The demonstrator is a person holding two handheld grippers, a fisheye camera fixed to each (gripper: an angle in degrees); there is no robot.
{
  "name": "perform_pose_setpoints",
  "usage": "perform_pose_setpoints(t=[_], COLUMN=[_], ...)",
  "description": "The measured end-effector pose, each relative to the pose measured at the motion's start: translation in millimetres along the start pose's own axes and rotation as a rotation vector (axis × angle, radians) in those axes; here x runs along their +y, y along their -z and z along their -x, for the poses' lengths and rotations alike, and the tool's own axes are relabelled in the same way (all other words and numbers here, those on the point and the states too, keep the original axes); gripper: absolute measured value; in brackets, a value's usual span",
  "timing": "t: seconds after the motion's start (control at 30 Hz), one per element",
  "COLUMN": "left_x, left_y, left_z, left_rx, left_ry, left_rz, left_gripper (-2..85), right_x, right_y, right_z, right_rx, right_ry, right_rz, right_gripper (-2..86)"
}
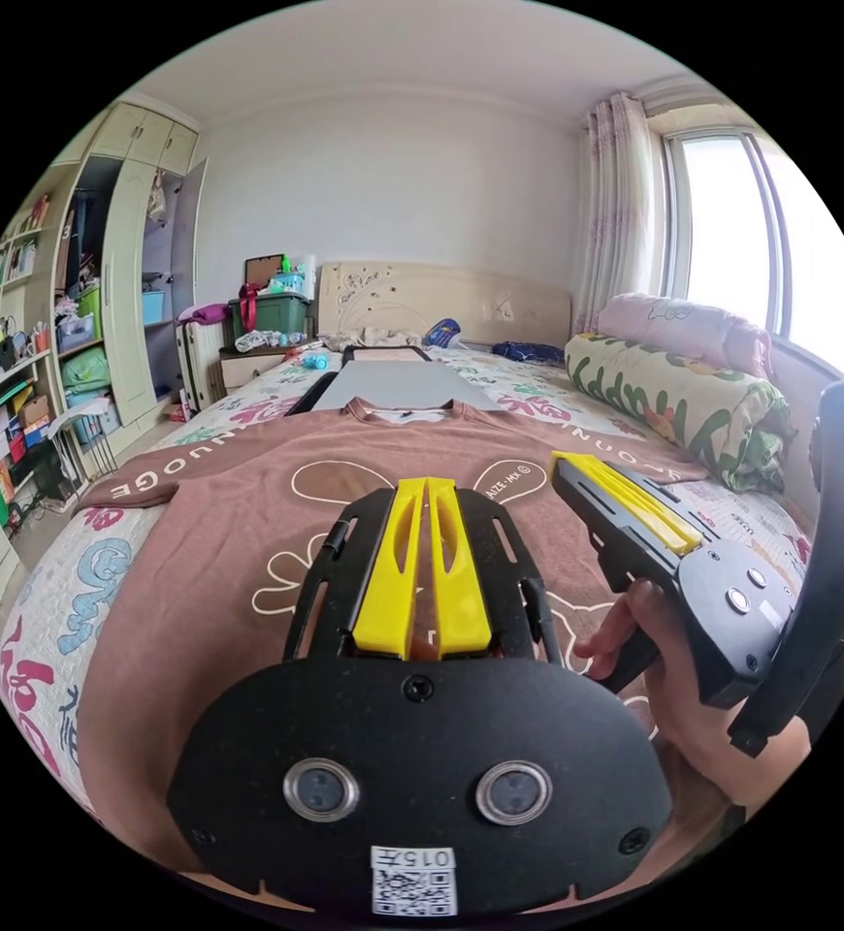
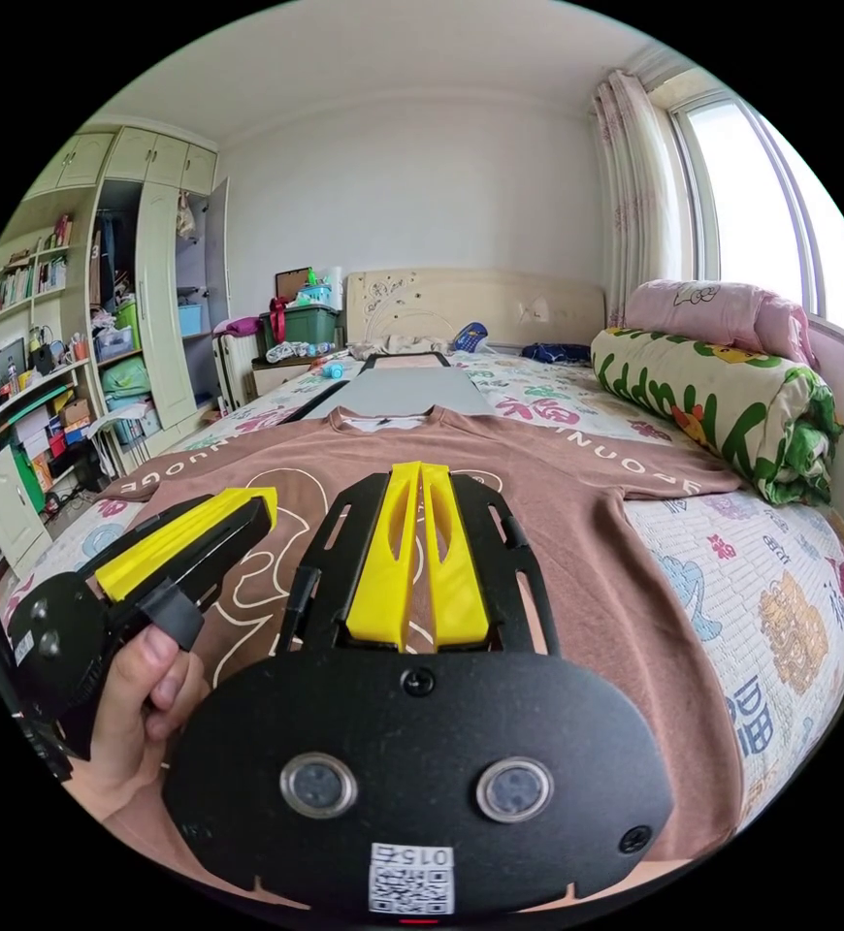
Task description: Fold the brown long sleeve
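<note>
While spread flat and front-up across the bed (image 1: 82,582), brown long sleeve (image 1: 247,504) lying with collar at the far end, hem at the near end, white outline print across the chest. Sleeves stretched out to both sides, left cuff (image 1: 126,493) reaching the left edge of the mattress, right sleeve (image 2: 655,465) running toward the rolled quilt (image 2: 723,407) by the window. Far beyond the collar, a grey board (image 1: 398,383) lying flat, then the headboard (image 1: 441,301).

Left gripper (image 1: 426,495) poised over the chest of the shirt, yellow jaws pressed together side by side, nothing between them. Seen from the right gripper view, same tool (image 2: 247,504) at the left, held by a hand (image 2: 136,698), jaws likewise closed and empty.

Right gripper (image 2: 420,480) hovering over the middle of the shirt, yellow jaws closed against each other, holding nothing. From the left gripper view, that tool (image 1: 577,465) at the right, gripped by a hand (image 1: 703,698), jaws together, tip just above the cloth; contact with the fabric impossible to tell.

Along the left wall, wardrobe (image 1: 136,281) and cluttered shelves (image 1: 15,388).
</note>
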State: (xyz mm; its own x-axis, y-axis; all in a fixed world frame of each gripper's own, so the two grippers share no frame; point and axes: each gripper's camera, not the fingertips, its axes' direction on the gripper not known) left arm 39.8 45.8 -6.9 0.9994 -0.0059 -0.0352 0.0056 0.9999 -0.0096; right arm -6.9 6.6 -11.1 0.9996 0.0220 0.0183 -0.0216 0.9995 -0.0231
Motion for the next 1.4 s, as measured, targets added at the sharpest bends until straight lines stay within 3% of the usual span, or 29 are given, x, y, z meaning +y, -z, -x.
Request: perform_pose_setpoints(t=[0.83, 1.03, 1.23, 1.4], left_x=[88.5, 97.7, 86.7, 118.6], left_y=[-37.4, -39.8, -13.3, 16.2], left_z=[-105.7, -122.5, -112.4, -109.9], left_rx=[0.06, -0.071, 0.051, 0.089], left_ry=[-0.054, -0.097, -0.078, -0.222], left_rz=[-0.033, -0.112, -0.157, -0.062], left_gripper=[0.2, 3.9, 4.2, 3.4], right_x=[-33.1, -63.0, -68.2, -51.3], right_y=[52.8, 62.6, 143.0, 242.2], right_z=[79.3, 101.5, 104.7, 75.3], right_rx=[-0.05, 0.146, 0.252, 0.055], right_ry=[0.041, 0.153, 0.252, 0.35], right_rz=[0.059, 0.149, 0.028, -0.047], right_gripper=[-1.0, -1.0, -1.0, -1.0])
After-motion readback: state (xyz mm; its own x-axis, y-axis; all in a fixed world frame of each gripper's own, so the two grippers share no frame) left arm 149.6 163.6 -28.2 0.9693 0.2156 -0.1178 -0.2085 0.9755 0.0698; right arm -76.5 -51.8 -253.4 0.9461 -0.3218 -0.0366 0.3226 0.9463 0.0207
